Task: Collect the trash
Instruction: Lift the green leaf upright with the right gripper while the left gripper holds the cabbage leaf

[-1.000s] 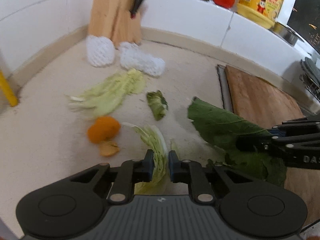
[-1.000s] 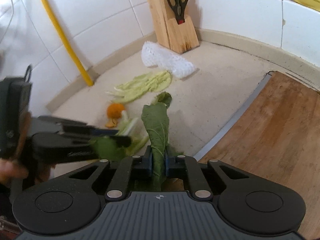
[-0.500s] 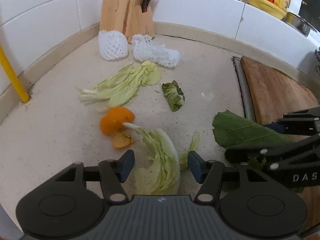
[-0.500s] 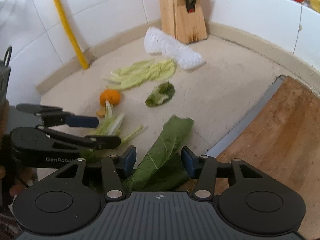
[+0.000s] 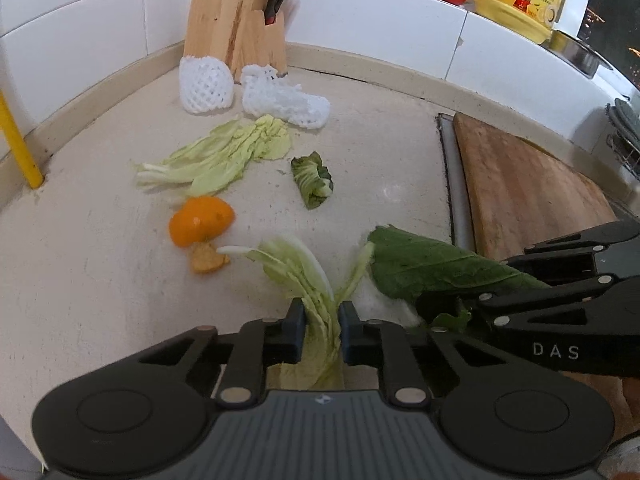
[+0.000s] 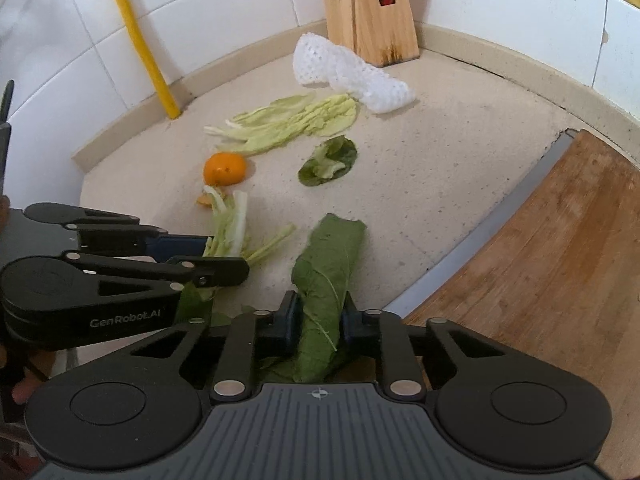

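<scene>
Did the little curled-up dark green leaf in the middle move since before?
No. The curled leaf still lies just below the pale cabbage leaves, the same way from the white foam nets; only the camera shifted.

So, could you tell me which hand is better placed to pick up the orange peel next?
Left, probably, once it is free. The orange peel lies just ahead of the left gripper; the right gripper sits farther off. Both have just closed on leaves.

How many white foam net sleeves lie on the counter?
2: one white foam net sleeve in front of the wooden knife block, the other sleeve just right of it. None appears hidden.
</scene>
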`<move>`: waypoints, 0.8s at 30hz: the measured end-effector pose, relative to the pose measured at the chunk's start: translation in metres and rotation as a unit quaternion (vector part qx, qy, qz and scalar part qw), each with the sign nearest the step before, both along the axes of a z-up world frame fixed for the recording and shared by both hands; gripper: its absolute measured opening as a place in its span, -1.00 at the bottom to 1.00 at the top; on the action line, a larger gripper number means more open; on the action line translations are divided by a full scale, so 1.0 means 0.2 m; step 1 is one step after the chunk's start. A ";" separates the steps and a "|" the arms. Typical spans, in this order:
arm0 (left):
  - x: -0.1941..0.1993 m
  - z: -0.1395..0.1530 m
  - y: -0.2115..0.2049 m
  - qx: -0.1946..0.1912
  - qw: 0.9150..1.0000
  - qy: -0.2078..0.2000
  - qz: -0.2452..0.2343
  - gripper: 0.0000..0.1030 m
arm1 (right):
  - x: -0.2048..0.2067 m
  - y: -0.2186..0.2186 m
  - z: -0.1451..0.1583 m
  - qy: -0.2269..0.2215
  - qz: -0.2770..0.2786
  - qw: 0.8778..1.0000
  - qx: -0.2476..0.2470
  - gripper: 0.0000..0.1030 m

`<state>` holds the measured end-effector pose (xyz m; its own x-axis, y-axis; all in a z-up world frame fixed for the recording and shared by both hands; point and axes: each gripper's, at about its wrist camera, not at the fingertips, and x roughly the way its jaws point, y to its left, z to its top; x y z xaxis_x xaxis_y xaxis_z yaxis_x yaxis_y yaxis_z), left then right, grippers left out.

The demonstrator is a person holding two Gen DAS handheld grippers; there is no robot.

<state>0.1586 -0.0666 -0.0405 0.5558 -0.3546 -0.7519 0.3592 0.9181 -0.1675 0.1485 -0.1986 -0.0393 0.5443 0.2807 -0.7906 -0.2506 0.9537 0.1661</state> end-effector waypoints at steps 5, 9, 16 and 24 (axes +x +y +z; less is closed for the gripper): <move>-0.06 0.02 0.04 -0.006 1.000 -0.007 0.005 -0.78 | -0.05 0.03 0.03 -0.013 0.004 1.000 -0.014 -0.65; -0.08 0.05 0.07 -0.015 1.000 -0.019 0.014 -0.79 | -0.07 0.07 0.06 -0.025 0.009 0.999 -0.024 -0.66; -0.13 0.07 0.13 -0.027 0.999 -0.026 0.026 -0.79 | -0.10 0.11 0.10 -0.038 0.012 0.999 -0.035 -0.66; -0.17 0.07 0.19 -0.033 0.999 -0.025 0.034 -0.79 | -0.13 0.11 0.10 -0.037 -0.001 0.999 -0.040 -0.69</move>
<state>0.1248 -0.0284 -0.0269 0.6173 -0.3626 -0.6982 0.3051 0.9283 -0.2124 0.1224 -0.1771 -0.0192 0.6025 0.2180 -0.7678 -0.2584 0.9634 0.0708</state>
